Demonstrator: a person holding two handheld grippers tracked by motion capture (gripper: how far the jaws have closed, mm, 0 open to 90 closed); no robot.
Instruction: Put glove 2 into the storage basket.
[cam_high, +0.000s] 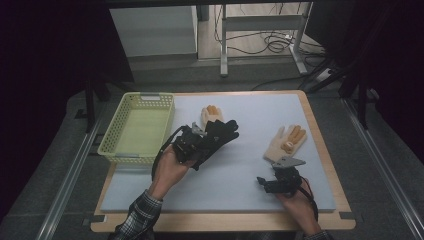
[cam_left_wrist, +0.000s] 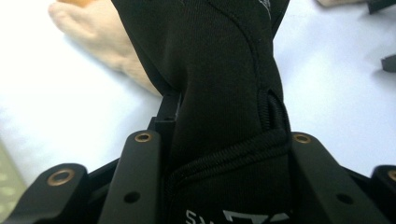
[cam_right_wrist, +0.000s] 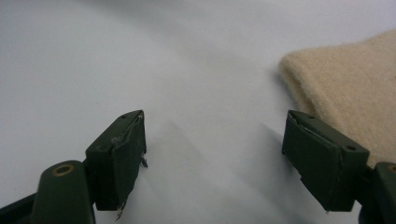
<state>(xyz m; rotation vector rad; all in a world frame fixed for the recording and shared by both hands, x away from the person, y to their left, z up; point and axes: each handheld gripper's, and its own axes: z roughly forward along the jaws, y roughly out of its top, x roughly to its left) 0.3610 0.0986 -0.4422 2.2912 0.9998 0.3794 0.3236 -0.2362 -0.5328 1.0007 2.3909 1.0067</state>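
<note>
A black glove hangs lifted off the mat, with my left gripper shut on its cuff. In the left gripper view the black glove fills the space between the jaws of the left gripper, and a cream glove lies behind it. That cream glove with orange fingertips rests flat at the mat's back middle. A second cream glove lies at the right. My right gripper hovers open just in front of it; in the right gripper view the open right gripper has the cream glove's cuff beside its right jaw.
A pale yellow-green mesh basket stands at the back left of the grey mat, close to my left hand. The mat lies on a wooden board. Cables and table legs lie on the floor beyond.
</note>
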